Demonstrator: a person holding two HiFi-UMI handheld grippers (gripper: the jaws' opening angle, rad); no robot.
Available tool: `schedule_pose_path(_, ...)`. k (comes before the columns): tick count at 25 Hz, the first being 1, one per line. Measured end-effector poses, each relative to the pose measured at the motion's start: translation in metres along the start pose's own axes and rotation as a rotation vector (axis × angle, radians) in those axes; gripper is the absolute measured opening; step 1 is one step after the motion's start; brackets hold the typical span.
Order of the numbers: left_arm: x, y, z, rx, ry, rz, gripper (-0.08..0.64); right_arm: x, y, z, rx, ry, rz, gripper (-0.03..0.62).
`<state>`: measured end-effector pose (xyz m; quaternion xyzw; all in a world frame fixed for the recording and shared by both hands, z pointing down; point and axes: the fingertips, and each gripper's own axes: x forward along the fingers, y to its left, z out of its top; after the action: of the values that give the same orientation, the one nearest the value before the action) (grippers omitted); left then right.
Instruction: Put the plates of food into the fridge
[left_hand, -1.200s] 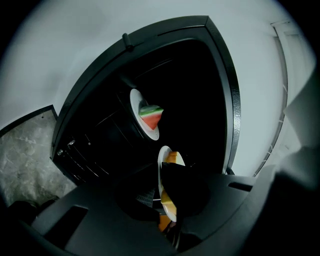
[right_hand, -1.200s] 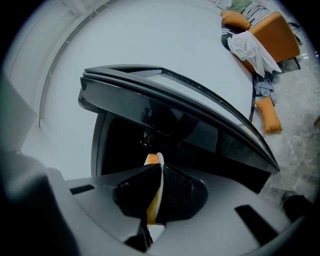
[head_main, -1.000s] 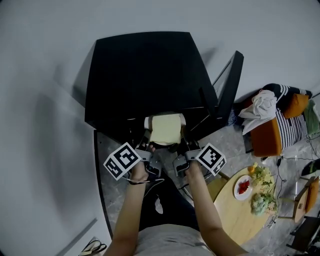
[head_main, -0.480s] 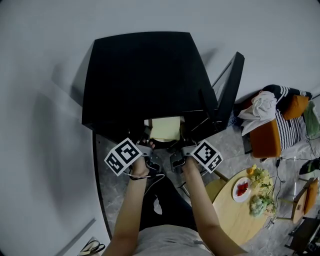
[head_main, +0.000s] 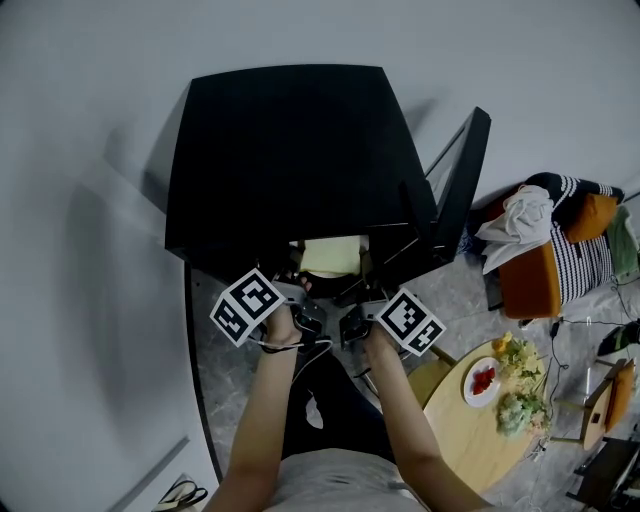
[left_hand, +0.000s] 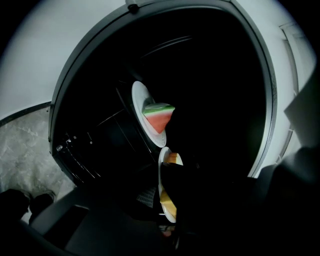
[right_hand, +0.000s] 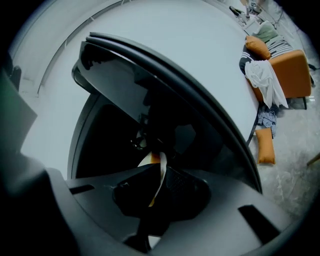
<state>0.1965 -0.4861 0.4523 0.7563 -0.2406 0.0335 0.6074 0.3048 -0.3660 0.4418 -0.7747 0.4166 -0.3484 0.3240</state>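
Plate (head_main: 330, 257) pinched by left gripper (head_main: 299, 285), right gripper (head_main: 361, 291), fridge (head_main: 290, 150) mouth (marbled floor (left_hand: 25, 145))

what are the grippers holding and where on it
One white plate of yellow food: left gripper on its left rim, right gripper on its right rim.

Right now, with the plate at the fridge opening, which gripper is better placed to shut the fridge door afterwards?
Right, probably. The fridge door stands open at the right, nearest the right gripper; the left gripper is across the plate that both hold.
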Motion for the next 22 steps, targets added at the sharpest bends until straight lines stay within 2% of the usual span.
schedule_pose_path(2,0.001,-0.001,0.000,-0.014,0.000,-0.001,0.026,-0.014,0.002,0.002,-0.066,-0.017,-0.006,0.025)
schedule_pose_path(4,0.002,-0.001,0.000,-0.022,-0.001,-0.005,0.026,-0.029,0.008,0.001,-0.229,-0.046,0.001,0.025)
schedule_pose_path(6,0.003,-0.002,0.001,-0.029,0.000,-0.008,0.025,-0.040,0.024,-0.010,-0.523,-0.067,0.038,0.025)
schedule_pose_path(8,0.004,-0.002,0.001,-0.031,0.001,-0.009,0.026,-0.043,0.039,-0.037,-0.843,-0.028,0.093,0.023)
schedule_pose_path(9,0.005,-0.002,0.001,-0.030,0.003,-0.009,0.026,-0.041,0.043,-0.053,-0.942,0.011,0.121,0.021)
schedule_pose_path(10,0.005,-0.002,0.000,-0.026,0.005,-0.008,0.025,-0.038,0.044,-0.067,-0.982,0.052,0.142,0.021)
schedule_pose_path(14,0.005,-0.003,0.001,-0.026,0.013,-0.007,0.025,-0.020,0.040,-0.087,-0.881,0.145,0.155,0.014)
schedule_pose_path(18,0.007,-0.004,0.001,-0.035,0.027,-0.010,0.026,-0.011,0.040,-0.087,-0.828,0.158,0.161,0.012)
schedule_pose_path(22,0.011,-0.008,-0.002,0.012,0.080,-0.022,0.026,-0.003,0.036,-0.079,-0.756,0.151,0.138,0.012)
